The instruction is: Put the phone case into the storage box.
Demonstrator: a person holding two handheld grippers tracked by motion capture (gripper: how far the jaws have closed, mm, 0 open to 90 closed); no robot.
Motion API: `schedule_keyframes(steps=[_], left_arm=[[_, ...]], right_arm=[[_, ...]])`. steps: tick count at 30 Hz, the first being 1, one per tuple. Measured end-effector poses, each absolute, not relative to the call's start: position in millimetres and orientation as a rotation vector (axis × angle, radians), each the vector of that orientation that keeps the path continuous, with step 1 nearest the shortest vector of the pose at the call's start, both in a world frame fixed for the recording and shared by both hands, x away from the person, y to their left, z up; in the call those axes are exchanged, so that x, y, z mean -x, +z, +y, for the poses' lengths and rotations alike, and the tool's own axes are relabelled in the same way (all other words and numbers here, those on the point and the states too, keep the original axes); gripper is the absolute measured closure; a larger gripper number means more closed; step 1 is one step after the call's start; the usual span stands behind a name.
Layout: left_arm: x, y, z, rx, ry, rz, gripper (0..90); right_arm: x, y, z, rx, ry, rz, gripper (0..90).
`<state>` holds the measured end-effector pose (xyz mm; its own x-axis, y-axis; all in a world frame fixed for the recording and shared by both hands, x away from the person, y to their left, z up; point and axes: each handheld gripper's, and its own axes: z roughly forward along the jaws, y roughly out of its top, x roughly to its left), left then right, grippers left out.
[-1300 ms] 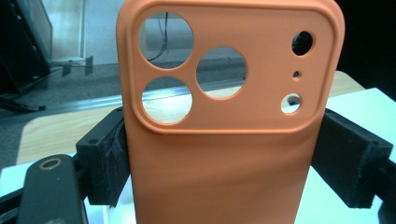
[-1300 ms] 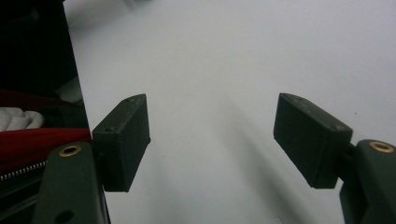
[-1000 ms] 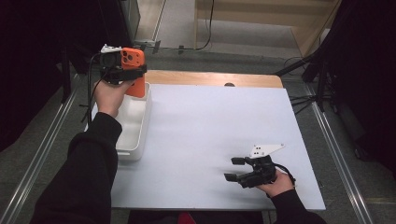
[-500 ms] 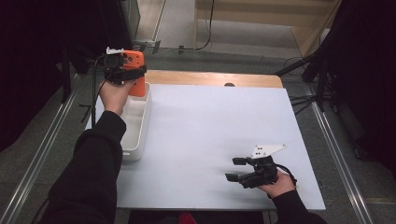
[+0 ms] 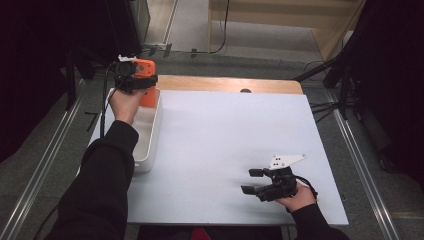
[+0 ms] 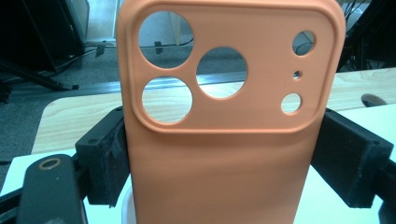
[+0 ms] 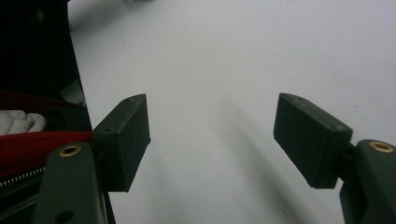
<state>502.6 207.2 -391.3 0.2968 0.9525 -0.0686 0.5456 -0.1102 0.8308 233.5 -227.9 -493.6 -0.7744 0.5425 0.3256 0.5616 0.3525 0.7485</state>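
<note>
Phone case, long axis upright, clamped by its 2 side edges in the left gripper above the tray at the tabletop's far-left corner; right gripper, jaws apart, rests near the front edge.

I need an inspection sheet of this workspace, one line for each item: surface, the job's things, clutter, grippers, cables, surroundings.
Surface: white table top with a wooden strip along the far edge.
Job's things: orange silicone phone case with round camera holes, clamped upright; white rectangular plastic tray at the table's left edge, below the case.
Clutter: nothing seen.
Grippers: left gripper shut on the case, raised over the tray's far end; right gripper open, low over the white top near the front right.
Cables: black cable hanging from the left gripper; other black leads on the floor behind.
Surroundings: dark stands both sides, grey floor.
</note>
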Motion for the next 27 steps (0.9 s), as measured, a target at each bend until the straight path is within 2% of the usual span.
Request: schedule_keyframes(steps=[4, 11, 27], left_arm=[[-504, -398, 207, -1.793, 0.666, 1.352, 15.3], [-505, -413, 211, -1.781, 0.623, 1.388, 15.2], [-503, -422, 205, -1.827, 0.611, 1.394, 15.0]], right_arm=[[-234, -493, -226, 1.044, -1.433, -2.563, 25.9], [-234, -494, -226, 1.043, -1.433, -2.562, 25.9], [-235, -494, -224, 1.033, -1.431, -2.561, 25.7]])
